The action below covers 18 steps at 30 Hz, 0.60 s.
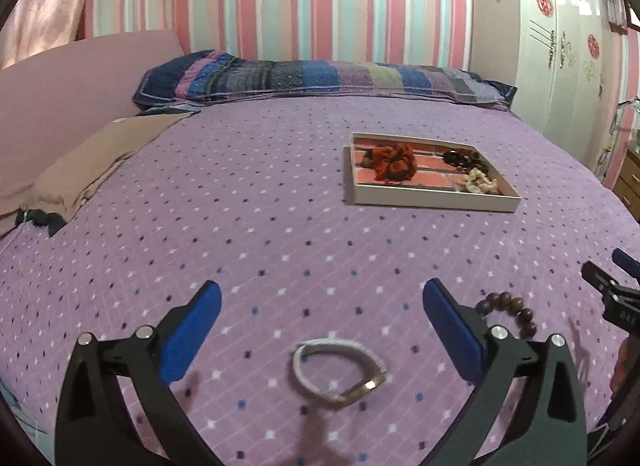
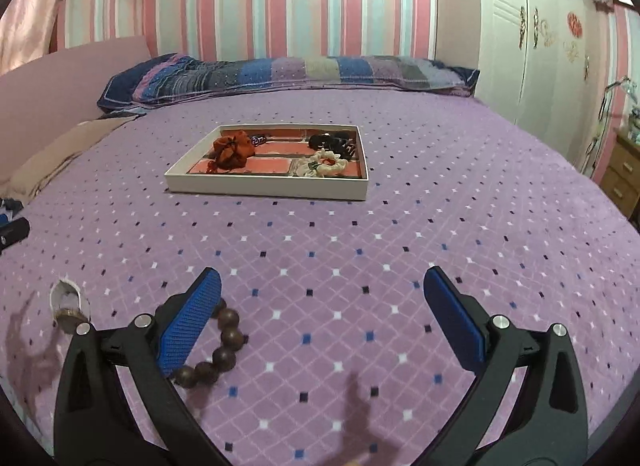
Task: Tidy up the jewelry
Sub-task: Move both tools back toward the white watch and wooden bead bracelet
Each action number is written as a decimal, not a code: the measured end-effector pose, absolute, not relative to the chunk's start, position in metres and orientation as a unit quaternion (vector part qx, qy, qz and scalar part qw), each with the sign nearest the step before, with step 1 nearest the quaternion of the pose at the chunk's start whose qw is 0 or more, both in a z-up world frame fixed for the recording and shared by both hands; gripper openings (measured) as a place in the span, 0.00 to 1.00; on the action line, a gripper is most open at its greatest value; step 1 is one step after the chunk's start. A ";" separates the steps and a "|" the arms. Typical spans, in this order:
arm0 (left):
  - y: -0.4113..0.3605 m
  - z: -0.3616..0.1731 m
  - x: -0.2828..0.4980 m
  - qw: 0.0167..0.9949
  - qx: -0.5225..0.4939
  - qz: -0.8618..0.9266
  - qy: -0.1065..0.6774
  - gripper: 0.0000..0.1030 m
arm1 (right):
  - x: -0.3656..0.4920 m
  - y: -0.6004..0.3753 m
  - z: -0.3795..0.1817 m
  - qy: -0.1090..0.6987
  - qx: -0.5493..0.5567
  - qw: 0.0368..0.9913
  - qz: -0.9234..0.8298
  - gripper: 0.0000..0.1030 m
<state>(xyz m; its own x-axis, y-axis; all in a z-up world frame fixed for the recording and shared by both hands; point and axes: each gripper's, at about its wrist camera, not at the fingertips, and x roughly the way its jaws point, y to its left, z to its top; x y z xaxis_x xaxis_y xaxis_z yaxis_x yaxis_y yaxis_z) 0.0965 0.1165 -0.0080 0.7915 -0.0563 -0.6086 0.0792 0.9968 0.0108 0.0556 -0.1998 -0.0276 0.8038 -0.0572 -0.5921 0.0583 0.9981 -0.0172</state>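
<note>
A white bangle with a metal clasp [image 1: 338,374] lies on the purple bedspread between the open fingers of my left gripper [image 1: 322,318]. A brown wooden bead bracelet [image 1: 510,310] lies just right of the left gripper's right finger. In the right wrist view the bead bracelet [image 2: 218,350] lies beside and partly behind the left finger of my open, empty right gripper [image 2: 322,316], and the bangle [image 2: 68,306] shows at far left. A shallow white tray [image 1: 432,201] [image 2: 264,189] farther up the bed holds a red scrunchie [image 1: 394,161], dark pieces [image 1: 460,157] and a cream scrunchie [image 1: 478,181].
A patchwork pillow [image 1: 320,77] lies at the head of the bed against the striped wall. A tan folded cloth [image 1: 88,169] lies at the left edge. A white wardrobe [image 1: 568,45] stands right. The right gripper's tip [image 1: 612,290] shows at the right edge.
</note>
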 end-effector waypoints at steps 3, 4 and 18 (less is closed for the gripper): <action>0.130 -0.018 0.094 0.944 0.010 -0.037 0.328 0.96 | 0.054 -0.193 -0.043 0.331 -0.004 0.943 -0.034 0.96; 0.135 -0.022 0.094 0.943 0.006 -0.038 0.332 0.96 | 0.054 -0.192 -0.047 0.334 -0.003 0.942 -0.035 0.96; 0.161 -0.074 0.103 0.927 0.026 -0.044 0.370 0.96 | 0.059 -0.168 -0.079 0.340 0.010 0.939 -0.051 0.96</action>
